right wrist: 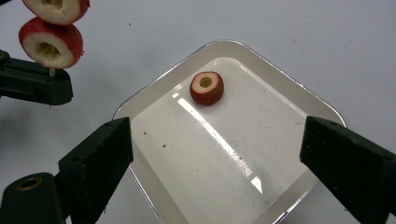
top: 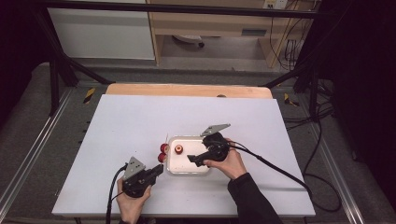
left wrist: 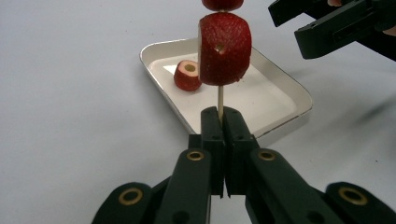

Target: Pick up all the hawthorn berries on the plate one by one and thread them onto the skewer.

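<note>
Surface: white table top (top: 126, 126) on a wooden bench, dark frame rails and grey floor around it; cables trail off on the floor at the side of the right gripper
Landmark: shallow white tray (top: 187, 170) with a metal rim, lying near the middle of the table top; also seen in the left gripper view (left wrist: 299, 95) and the right gripper view (right wrist: 289, 88)
Loose piece: one red fruit slice (right wrist: 206, 87) with a pale cored centre, lying flat inside the tray, near its far corner from the right gripper; apart from the tray walls
Skewer: thin wooden stick (left wrist: 220, 99) standing just outside the tray's left edge; two red fruit pieces (left wrist: 224, 49) threaded on it, one above the other, clear of the tray
Left gripper (left wrist: 223, 114): jaws pressed together, pinching the stick's lower end; held by a hand beside the tray's near left corner
Right gripper (right wrist: 215, 149): jaws spread wide, nothing between them; hovering over the tray's open floor, not touching the loose slice
</note>
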`<state>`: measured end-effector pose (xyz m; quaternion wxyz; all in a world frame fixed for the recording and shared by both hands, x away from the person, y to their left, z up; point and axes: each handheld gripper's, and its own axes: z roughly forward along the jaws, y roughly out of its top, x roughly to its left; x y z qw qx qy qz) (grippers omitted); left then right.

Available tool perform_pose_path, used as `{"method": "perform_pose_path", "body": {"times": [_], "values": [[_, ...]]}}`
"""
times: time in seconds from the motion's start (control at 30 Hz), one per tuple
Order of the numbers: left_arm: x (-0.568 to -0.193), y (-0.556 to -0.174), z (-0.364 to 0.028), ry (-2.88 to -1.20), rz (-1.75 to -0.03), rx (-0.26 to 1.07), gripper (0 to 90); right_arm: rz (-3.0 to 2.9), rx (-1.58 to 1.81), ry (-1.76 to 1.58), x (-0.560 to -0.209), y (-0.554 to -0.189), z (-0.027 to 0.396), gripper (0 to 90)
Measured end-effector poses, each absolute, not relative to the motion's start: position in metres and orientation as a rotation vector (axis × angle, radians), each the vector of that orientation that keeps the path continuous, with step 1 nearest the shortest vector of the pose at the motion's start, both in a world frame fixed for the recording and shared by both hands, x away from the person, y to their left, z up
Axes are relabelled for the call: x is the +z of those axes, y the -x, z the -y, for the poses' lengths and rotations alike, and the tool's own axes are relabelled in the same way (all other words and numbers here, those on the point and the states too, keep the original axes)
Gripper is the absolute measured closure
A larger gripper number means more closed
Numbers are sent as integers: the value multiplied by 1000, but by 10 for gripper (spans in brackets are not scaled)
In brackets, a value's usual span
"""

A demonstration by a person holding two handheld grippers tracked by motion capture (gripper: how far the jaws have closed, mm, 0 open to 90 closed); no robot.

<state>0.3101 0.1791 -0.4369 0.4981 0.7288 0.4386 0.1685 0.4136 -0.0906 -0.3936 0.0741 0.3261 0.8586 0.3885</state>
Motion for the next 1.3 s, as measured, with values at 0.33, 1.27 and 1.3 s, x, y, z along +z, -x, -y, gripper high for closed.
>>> {"method": "perform_pose_path", "body": {"times": [0.33,1.27,1.3], "values": [[-436,-310,-185,-1760,-1069,413,886,-2634,1045,-837,-392,-429,76,104],[-437,-311,-190,-1772,-1069,425,885,-2784,850,-483,-403,-457,44,126],[-438,-311,-189,-1772,-1069,422,885,-2791,840,-471,-404,-458,43,134]]}}
